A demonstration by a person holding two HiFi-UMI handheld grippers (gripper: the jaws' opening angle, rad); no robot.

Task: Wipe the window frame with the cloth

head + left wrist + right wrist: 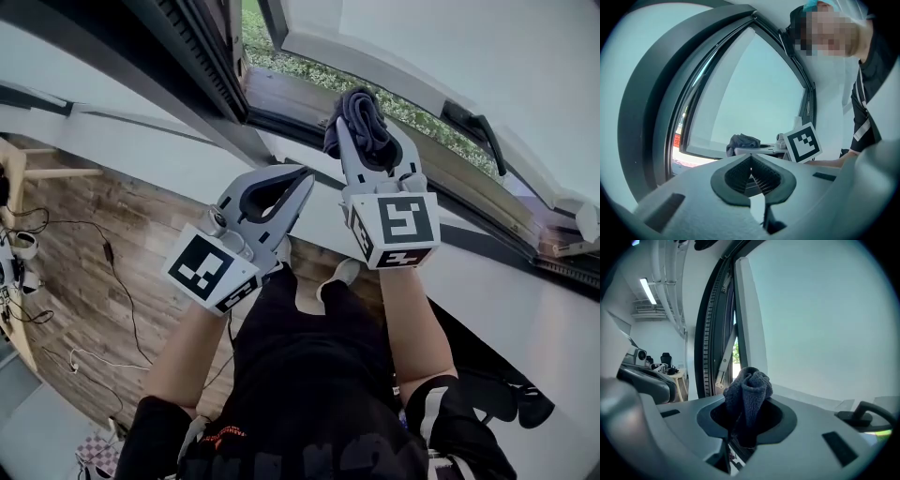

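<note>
Right gripper (375, 155) jaws clamped on cloth (364, 112), apparently near window frame (281, 98), left gripper (298, 183) jaws together, empty.

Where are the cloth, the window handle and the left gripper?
cloth (362, 117), head view, bunched top
window handle (487, 141), head view, dark lever's middle
left gripper (305, 176), head view, closed jaw tips

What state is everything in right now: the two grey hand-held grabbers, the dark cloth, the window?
Left grey gripper: shut, nothing between its jaws.
Right grey gripper: shut on the cloth.
Dark grey terry cloth: bunched up, clamped in the right gripper.
White-sashed window: open, greenery showing through the gap.
</note>
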